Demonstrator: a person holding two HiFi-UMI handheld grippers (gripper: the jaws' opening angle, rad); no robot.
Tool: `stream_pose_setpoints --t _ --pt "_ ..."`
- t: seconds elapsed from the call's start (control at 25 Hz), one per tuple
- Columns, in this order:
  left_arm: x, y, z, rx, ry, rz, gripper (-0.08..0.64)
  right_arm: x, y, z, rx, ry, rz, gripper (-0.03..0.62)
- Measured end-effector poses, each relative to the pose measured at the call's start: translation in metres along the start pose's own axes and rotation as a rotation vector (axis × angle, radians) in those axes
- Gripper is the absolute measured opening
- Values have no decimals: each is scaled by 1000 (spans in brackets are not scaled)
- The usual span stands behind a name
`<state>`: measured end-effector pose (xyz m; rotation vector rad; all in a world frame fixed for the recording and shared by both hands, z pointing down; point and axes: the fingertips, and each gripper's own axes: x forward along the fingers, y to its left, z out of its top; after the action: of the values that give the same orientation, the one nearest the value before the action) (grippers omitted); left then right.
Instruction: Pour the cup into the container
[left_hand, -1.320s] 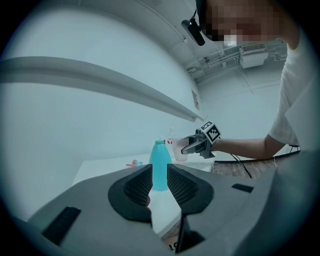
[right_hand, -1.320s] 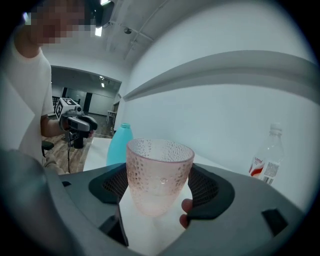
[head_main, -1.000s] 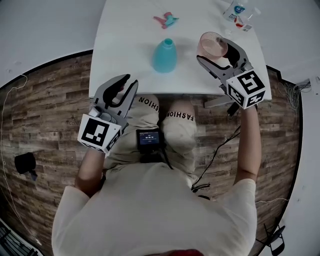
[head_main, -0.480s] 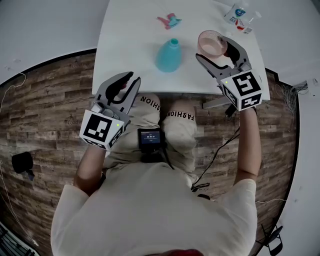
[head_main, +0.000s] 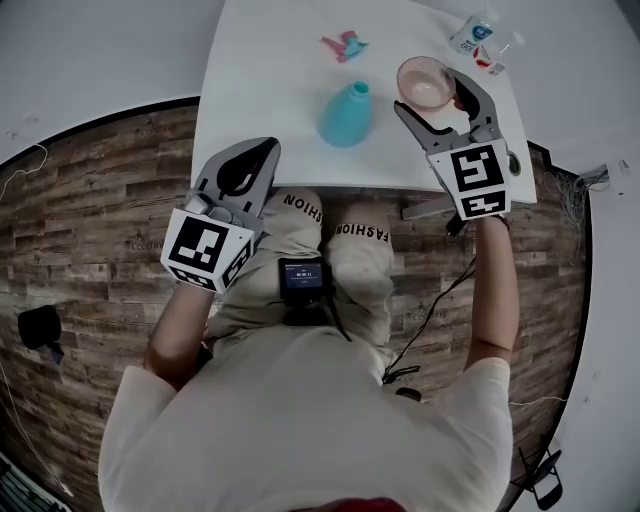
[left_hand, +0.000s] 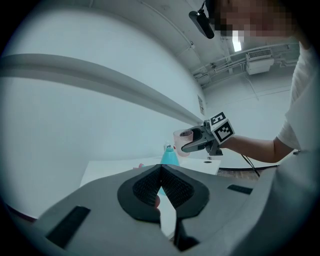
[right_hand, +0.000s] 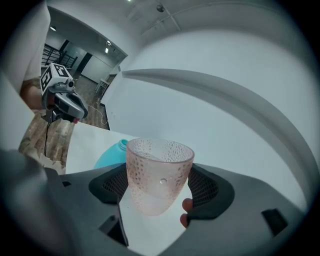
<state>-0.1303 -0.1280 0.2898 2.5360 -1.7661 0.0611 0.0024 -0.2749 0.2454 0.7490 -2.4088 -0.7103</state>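
Counted two grippers, one per hand, each with one marker cube. Counted one teal container (head_main: 346, 114), upright and open-necked on the white table (head_main: 260, 120); took it as the landmark for everything else.

Found one pink dimpled cup (head_main: 424, 84) just right of the container and apart from it. Saw it clamped in the right gripper (head_main: 432, 92), one ribbed pad pressed to each side of its wall. Saw the cup (right_hand: 159, 175) upright in the right gripper view, mouth up, with bare tabletop showing below its base. Saw it from the left gripper view level with the container's neck or above. Could not tell what was inside it.

Found the left gripper (head_main: 268, 148) left of the container and nearer the person, past the table edge and well apart from it. Saw its two jaws together at the tips, with nothing between them.

Counted one small pink-and-teal item (head_main: 345, 44) on the table beyond the container. Saw a small cluster of clear packaging (head_main: 478, 32) beyond the container and to its right, at the table's far corner; could not count the pieces. Noted one dark device with a lit screen (head_main: 300, 278) on the person's lap, on the near side of the container.
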Motion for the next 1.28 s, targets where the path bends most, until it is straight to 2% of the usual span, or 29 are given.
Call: stream_pose_setpoints --t 0.52,1.28 --pt "1 8 -6 -13 50 -10 11 7 2 8 -129 58 -57 374" --pt "16 0 -7 -6 49 -43 11 17 1 5 -184 91 -82 373"
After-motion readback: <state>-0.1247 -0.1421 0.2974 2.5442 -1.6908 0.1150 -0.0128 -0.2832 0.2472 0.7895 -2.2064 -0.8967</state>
